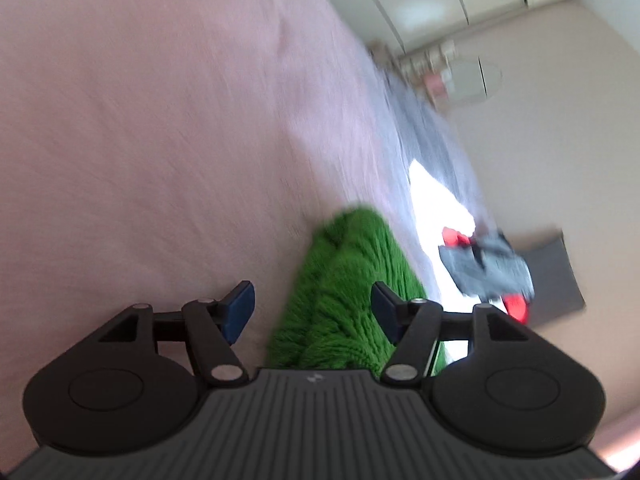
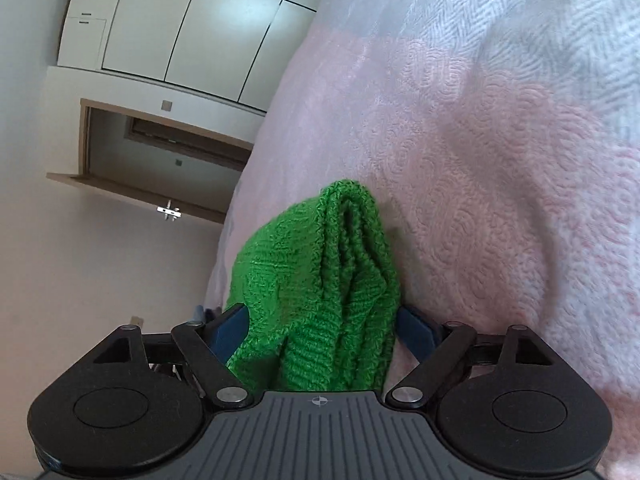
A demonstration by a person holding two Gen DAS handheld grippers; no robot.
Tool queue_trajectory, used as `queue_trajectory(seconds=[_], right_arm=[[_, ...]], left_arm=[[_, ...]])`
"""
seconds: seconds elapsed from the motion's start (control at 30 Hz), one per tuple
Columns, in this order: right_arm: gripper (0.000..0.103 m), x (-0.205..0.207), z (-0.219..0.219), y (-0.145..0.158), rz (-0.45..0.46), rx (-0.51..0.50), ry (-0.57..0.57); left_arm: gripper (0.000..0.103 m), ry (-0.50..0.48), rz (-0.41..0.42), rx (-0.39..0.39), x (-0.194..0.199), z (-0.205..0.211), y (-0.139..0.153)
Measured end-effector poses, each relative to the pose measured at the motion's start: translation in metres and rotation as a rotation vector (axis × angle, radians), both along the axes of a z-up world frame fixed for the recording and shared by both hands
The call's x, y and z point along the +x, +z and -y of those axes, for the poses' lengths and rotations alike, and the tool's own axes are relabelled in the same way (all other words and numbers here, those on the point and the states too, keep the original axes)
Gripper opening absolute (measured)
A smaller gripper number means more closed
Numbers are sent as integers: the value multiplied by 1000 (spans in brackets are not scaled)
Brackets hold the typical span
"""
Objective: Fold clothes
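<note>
A bright green knitted garment (image 1: 344, 292) lies bunched in folds on the pink bedspread (image 1: 160, 120). In the left wrist view my left gripper (image 1: 312, 312) is open, its blue pads apart, with the garment lying between and beyond them, nearer the right pad. In the right wrist view the same green garment (image 2: 324, 292) fills the gap of my right gripper (image 2: 324, 332). The blue pads press against both sides of the thick folded stack. The left wrist view is blurred by motion.
The right gripper (image 1: 488, 268), grey with red parts, shows at the right of the left wrist view. A white-grey blanket (image 2: 520, 12) lies further up the bed. White wardrobe doors (image 2: 180, 20) and an open wooden door (image 2: 152, 164) stand beyond the bed edge.
</note>
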State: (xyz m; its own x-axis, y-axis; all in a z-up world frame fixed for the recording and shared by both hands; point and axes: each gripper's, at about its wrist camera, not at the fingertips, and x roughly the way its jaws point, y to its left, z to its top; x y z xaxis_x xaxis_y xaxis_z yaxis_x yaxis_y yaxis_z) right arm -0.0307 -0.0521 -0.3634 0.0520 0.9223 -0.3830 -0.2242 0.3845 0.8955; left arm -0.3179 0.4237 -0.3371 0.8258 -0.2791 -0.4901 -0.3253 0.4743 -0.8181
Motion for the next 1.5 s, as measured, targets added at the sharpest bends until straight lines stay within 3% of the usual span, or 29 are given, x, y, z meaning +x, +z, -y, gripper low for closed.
queue_trajectory(seconds=[0.03, 0.07, 0.13, 0.3, 0.4, 0.43, 0.47, 0.53, 0.6, 0.7, 0.83, 0.9, 0.97, 1.17, 1.3, 1.37, 1.5], right_arm=[[48, 4, -5, 0, -3, -12, -1], [41, 8, -9, 0, -6, -24, -2], [34, 16, -13, 2, 5, -37, 9], [29, 43, -28, 31, 177, -118, 23], [28, 54, -26, 41, 195, -162, -19], [33, 49, -24, 42, 178, -168, -25], [50, 44, -22, 42, 161, -173, -31], [70, 24, -14, 51, 211, -179, -60], [70, 6, 3, 56, 235, -160, -83], [70, -13, 14, 54, 159, -59, -103], [70, -13, 8, 56, 140, -66, -87], [58, -12, 22, 52, 130, -83, -83], [8, -11, 27, 47, 135, -81, -81], [6, -18, 53, 66, 234, -38, -153], [5, -17, 68, 61, 198, -51, -175], [5, -24, 71, 56, 195, -71, -172], [5, -34, 86, 57, 192, -13, -218]], left_arm=[[48, -31, -12, 8, 6, 5, -2], [47, -55, -26, 29, 11, 11, -3], [32, -61, -25, 43, 10, 20, -1], [25, -79, 7, 93, -6, 56, 14], [27, -98, 6, 149, -10, 84, 21], [29, -91, -4, 173, -12, 91, 22], [30, -74, -10, 182, -15, 93, 22], [31, -20, -8, 155, -25, 87, 21], [31, 16, 18, 125, -37, 83, 27], [36, 45, 34, 117, -52, 81, 36], [36, 44, -1, 89, -56, 84, 29], [34, 40, 8, 58, -56, 88, 25], [18, 40, 27, 48, -56, 93, 25], [11, 19, 134, 141, -67, 120, 49], [10, 35, 124, 164, -72, 135, 35], [10, 56, 122, 135, -79, 138, 27], [10, 63, 177, 72, -88, 141, 28]])
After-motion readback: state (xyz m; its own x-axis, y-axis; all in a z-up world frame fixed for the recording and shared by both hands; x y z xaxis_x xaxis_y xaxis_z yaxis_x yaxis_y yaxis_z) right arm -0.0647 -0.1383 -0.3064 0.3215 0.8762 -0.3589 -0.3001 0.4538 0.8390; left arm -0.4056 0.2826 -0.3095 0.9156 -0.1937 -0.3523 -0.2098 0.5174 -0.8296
